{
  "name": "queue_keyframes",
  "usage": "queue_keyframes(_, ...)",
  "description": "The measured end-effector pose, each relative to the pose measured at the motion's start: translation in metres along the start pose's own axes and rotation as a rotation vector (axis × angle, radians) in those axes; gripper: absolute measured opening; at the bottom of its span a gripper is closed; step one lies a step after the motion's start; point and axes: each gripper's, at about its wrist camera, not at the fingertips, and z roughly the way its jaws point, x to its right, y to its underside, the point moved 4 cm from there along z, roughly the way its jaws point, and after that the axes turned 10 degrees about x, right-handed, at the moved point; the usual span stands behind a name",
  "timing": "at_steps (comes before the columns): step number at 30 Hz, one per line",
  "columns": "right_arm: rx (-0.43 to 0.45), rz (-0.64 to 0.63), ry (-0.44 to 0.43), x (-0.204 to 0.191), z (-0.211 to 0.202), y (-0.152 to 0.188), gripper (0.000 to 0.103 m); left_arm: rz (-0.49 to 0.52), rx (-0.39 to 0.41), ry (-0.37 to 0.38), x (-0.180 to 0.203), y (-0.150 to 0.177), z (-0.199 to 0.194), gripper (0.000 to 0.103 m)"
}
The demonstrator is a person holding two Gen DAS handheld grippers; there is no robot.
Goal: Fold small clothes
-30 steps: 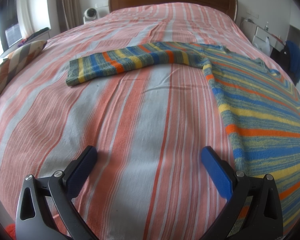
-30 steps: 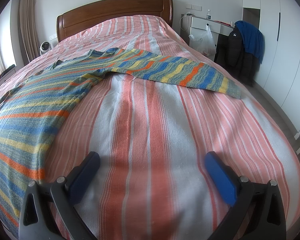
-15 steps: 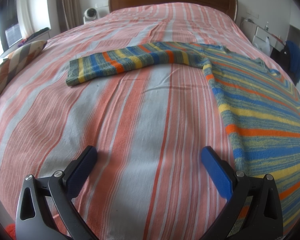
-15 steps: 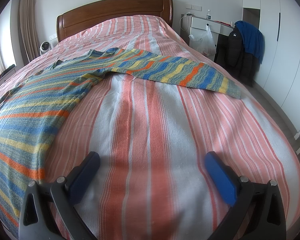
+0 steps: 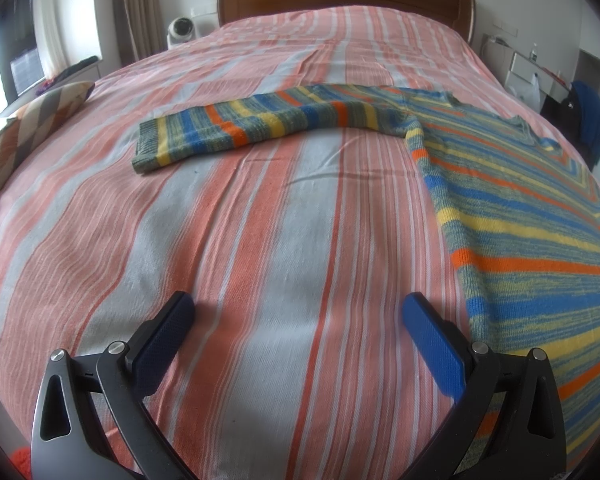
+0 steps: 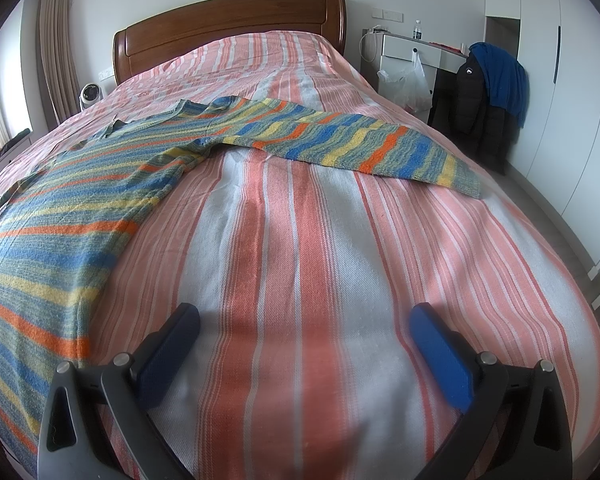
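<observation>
A striped knit sweater (image 5: 540, 232) in blue, yellow, orange and grey-green lies flat on the bed, both sleeves spread out. In the left wrist view its body fills the right side and one sleeve (image 5: 252, 128) reaches left. In the right wrist view the sweater (image 6: 60, 216) lies at the left and the other sleeve (image 6: 360, 144) reaches right. My left gripper (image 5: 298, 312) is open and empty, low over bare bedspread just left of the sweater's hem. My right gripper (image 6: 304, 320) is open and empty over bedspread right of the hem.
The bed has a pink, white and orange striped bedspread (image 5: 260, 240) and a wooden headboard (image 6: 228, 24). A patterned pillow (image 5: 40, 116) lies at the bed's left edge. A white desk (image 6: 412, 52) and a chair with jackets (image 6: 488, 92) stand to the right.
</observation>
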Motion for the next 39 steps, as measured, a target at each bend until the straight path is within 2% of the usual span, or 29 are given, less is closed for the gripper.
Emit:
queue_keyframes(3,-0.002,-0.005,0.006,0.001,0.0,-0.002,0.103,-0.004,0.004,0.005,-0.003,-0.001,-0.002,0.103)
queue_keyframes(7,-0.048,-0.026,0.012,0.001,-0.006,-0.014,0.102,-0.009,0.002,0.018,-0.008,-0.002,-0.006,0.103)
queue_keyframes(10,-0.036,0.061,-0.042,0.024,-0.019,-0.035,0.102,-0.001,0.005,0.008,-0.008,-0.002,-0.004,0.103)
queue_keyframes(13,-0.006,0.241,-0.068,0.079,-0.024,-0.06,0.102,0.005,0.014,-0.003,-0.008,-0.002,-0.004,0.103)
queue_keyframes(16,-0.012,0.544,-0.06,0.15,-0.014,-0.068,0.101,0.004,0.021,-0.01,-0.008,-0.002,-0.004,0.103)
queue_keyframes(17,-0.02,0.655,-0.088,0.169,-0.007,-0.067,0.1,0.004,0.024,-0.013,-0.009,-0.002,-0.003,0.103)
queue_keyframes(19,-0.05,0.86,-0.187,0.196,0.014,-0.063,0.087,0.007,0.03,-0.019,-0.007,-0.001,-0.004,0.103)
queue_keyframes(21,-0.087,0.984,-0.256,0.212,0.037,-0.061,0.082,0.01,0.035,-0.023,-0.007,-0.001,-0.005,0.103)
queue_keyframes(23,-0.107,1.001,-0.263,0.221,0.06,-0.063,0.076,0.01,0.039,-0.025,-0.008,-0.001,-0.005,0.103)
queue_keyframes(26,-0.146,1.051,-0.325,0.226,0.092,-0.066,0.058,0.012,0.042,-0.03,-0.006,0.0,-0.005,0.103)
queue_keyframes(28,-0.173,1.049,-0.349,0.223,0.108,-0.068,0.053,0.016,0.044,-0.035,-0.006,0.0,-0.004,0.103)
queue_keyframes(30,-0.214,1.023,-0.356,0.219,0.123,-0.071,0.044,0.018,0.046,-0.038,-0.005,0.0,-0.003,0.103)
queue_keyframes(31,-0.228,1.012,-0.346,0.216,0.125,-0.07,0.024,0.018,0.046,-0.039,-0.004,0.0,-0.003,0.103)
queue_keyframes(32,-0.245,1.005,-0.331,0.217,0.128,-0.068,0.013,0.017,0.045,-0.038,-0.005,0.0,-0.003,0.103)
queue_keyframes(33,-0.259,1.005,-0.34,0.216,0.13,-0.07,0.006,0.017,0.046,-0.037,-0.004,0.0,-0.003,0.103)
queue_keyframes(36,-0.212,0.918,-0.299,0.206,0.117,-0.095,0.005,0.018,0.045,-0.038,-0.004,0.0,-0.002,0.103)
queue_keyframes(39,-0.114,0.718,-0.299,0.167,0.088,-0.158,0.005,0.015,0.043,-0.038,-0.004,-0.001,-0.001,0.103)
